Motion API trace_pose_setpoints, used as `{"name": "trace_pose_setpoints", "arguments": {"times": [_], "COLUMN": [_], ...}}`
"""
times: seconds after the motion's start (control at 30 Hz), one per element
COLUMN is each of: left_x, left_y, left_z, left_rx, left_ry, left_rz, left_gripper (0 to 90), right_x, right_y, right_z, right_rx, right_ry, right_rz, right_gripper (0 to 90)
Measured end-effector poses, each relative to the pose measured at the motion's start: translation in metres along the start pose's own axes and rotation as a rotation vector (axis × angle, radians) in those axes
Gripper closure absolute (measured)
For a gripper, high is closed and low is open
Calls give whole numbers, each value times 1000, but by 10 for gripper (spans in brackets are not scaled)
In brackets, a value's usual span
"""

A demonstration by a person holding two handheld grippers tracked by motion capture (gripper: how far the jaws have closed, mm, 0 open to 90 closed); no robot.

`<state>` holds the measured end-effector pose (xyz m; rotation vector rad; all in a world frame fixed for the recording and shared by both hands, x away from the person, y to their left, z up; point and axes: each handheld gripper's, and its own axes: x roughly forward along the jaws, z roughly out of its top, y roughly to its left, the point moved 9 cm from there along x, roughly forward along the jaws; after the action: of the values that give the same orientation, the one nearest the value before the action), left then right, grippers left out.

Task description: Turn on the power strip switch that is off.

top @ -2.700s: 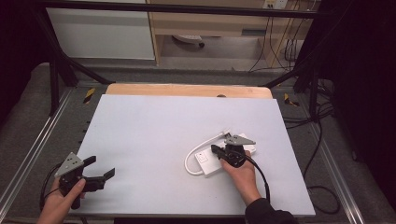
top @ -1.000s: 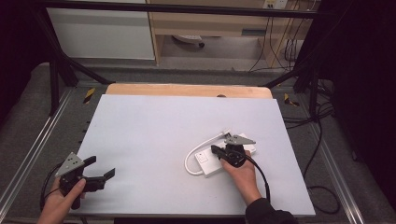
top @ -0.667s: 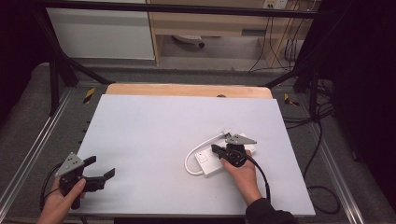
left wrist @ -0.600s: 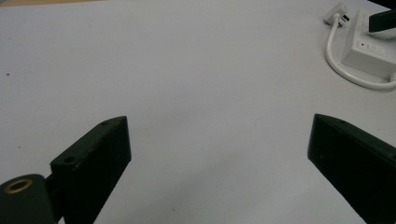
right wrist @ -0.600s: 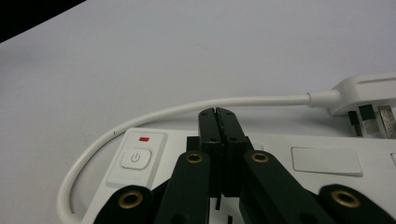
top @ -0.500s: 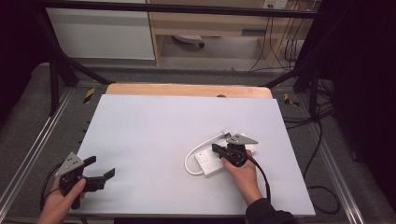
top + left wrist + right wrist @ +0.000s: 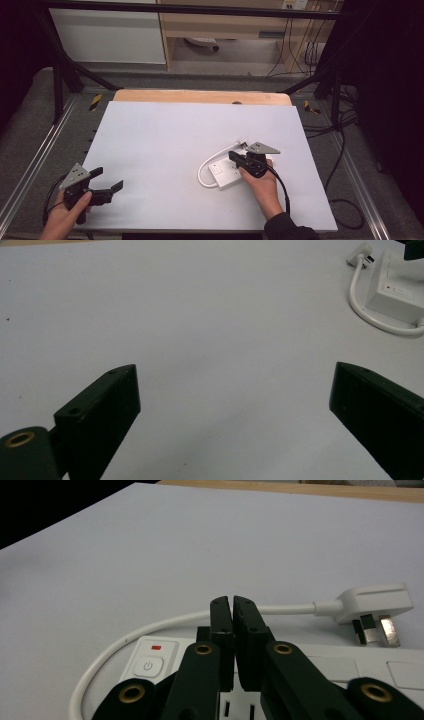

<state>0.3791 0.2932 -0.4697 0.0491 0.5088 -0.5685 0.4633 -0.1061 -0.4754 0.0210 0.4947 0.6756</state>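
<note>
Left gripper (image 7: 107, 189): near left corner of the table (image 7: 165, 135), jaws wide with nothing between them; leave it parked there.
Right gripper (image 7: 233, 602): jaws closed together, nothing pinched, tips over the power strip (image 7: 227, 174) at the near right.
Switch (image 7: 148, 666): just left of your tips, under a small red mark; if pressing it is the aim, shift left and push straight down.
Contact: I can't tell whether the tips touch the strip.
Cord (image 7: 165, 622): loops left, then runs far right to the plug (image 7: 375, 602); keep off it.
</note>
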Motion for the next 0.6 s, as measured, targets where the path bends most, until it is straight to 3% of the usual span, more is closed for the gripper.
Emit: {"name": "trace_pose_setpoints", "arguments": {"times": [0.6], "left_x": [0], "left_y": [0], "left_z": [0], "left_rx": [-1], "left_ry": [1], "left_rz": [0], "left_gripper": [63], "right_x": [-12], "right_y": [-2], "right_z": [11], "right_rx": [-35], "right_ry": [-34], "right_rz": [-43], "right_gripper": [741]}}
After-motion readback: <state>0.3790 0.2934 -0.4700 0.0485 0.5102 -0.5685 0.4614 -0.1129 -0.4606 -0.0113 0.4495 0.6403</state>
